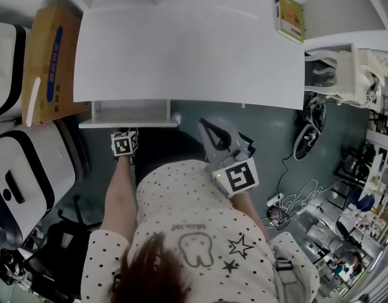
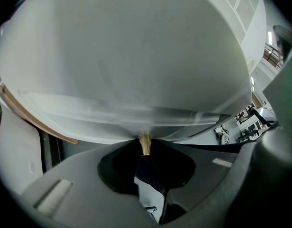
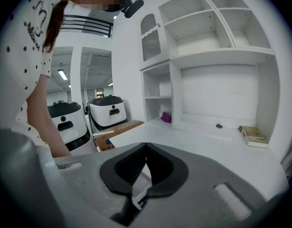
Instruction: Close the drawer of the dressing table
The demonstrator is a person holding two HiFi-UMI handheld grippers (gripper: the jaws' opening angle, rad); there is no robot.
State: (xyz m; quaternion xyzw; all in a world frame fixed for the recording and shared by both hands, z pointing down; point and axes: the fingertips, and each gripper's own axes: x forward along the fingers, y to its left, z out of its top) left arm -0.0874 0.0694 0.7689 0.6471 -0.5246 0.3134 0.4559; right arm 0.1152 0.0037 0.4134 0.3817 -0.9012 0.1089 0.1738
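The white dressing table (image 1: 194, 49) fills the top of the head view. Its drawer (image 1: 128, 113) stands pulled out a little from under the table's front left edge. My left gripper (image 1: 126, 131) is right at the drawer front, its marker cube just below. In the left gripper view the jaws (image 2: 145, 142) close around a small brass knob (image 2: 145, 145) on the white drawer front (image 2: 127, 80). My right gripper (image 1: 204, 125) hangs in the air to the right of the drawer, below the table edge. It is shut (image 3: 146, 145) with nothing in it.
A cardboard box (image 1: 52, 59) and white-and-black machines (image 1: 29, 169) stand to the left of the table. A book (image 1: 289, 16) lies at the table's back right. Shoes (image 1: 307, 134) and cables (image 1: 294, 197) lie on the floor to the right. Shelves (image 3: 207, 27) rise behind the table.
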